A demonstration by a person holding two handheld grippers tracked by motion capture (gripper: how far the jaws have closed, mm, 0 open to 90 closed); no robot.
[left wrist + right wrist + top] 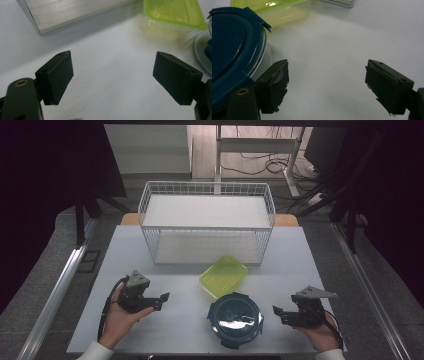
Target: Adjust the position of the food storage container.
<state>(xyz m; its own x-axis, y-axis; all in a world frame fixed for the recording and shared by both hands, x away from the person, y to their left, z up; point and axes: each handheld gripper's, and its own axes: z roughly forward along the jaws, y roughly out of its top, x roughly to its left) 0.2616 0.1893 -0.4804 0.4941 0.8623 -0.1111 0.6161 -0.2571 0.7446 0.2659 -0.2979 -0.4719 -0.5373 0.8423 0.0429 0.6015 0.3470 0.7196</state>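
Your two black claws, the left claw [161,301] and the right claw [278,314], each topped by a grey three-cornered plate, stood out against the pale white desk [165,330]. Between them lay a round container [234,319] with a dark teal-blue lid over clear walls, and beside it a translucent lime-green box [224,275] with a brighter green rim. The wire basket [206,222] behind them was white, its mesh a fine grid. Your sleeves were white.

high view looking down over the whole worktop [165,270], both gripper views low and close, all sharing the green box [224,276]
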